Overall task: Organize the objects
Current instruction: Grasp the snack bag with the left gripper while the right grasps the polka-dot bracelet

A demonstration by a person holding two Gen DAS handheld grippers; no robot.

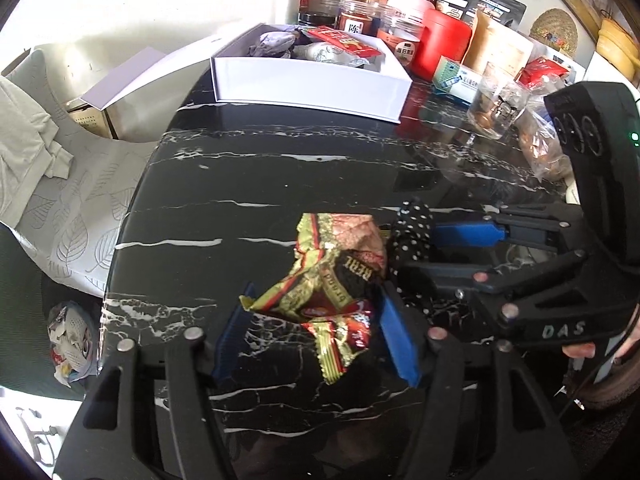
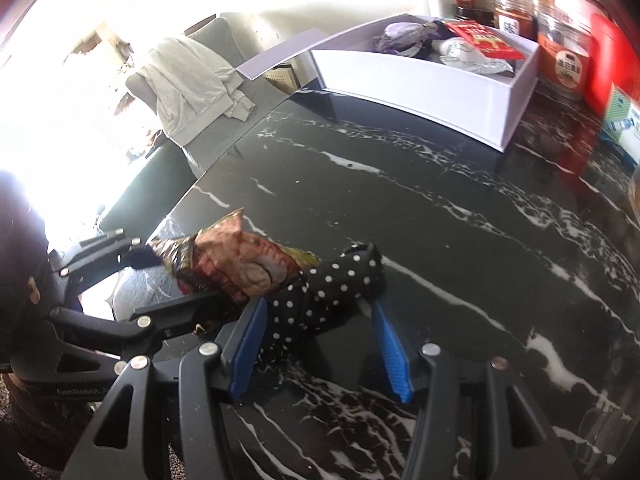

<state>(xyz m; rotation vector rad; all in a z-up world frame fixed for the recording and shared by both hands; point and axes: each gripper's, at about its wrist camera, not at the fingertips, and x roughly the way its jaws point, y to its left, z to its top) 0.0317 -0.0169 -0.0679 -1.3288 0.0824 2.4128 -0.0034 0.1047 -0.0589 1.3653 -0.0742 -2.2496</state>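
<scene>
Two things sit between your grippers on the black marble table (image 1: 280, 140): a crumpled snack packet (image 1: 336, 280) lies between the spread blue pads of your left gripper (image 1: 316, 332), which is released and not pressing on it, and a black polka-dot cloth (image 2: 324, 292) lies between the pads of your right gripper (image 2: 320, 344), likewise released. Cloth and packet touch each other. Well ahead of both grippers stands the open white box (image 1: 312, 80), already holding several items.
</scene>
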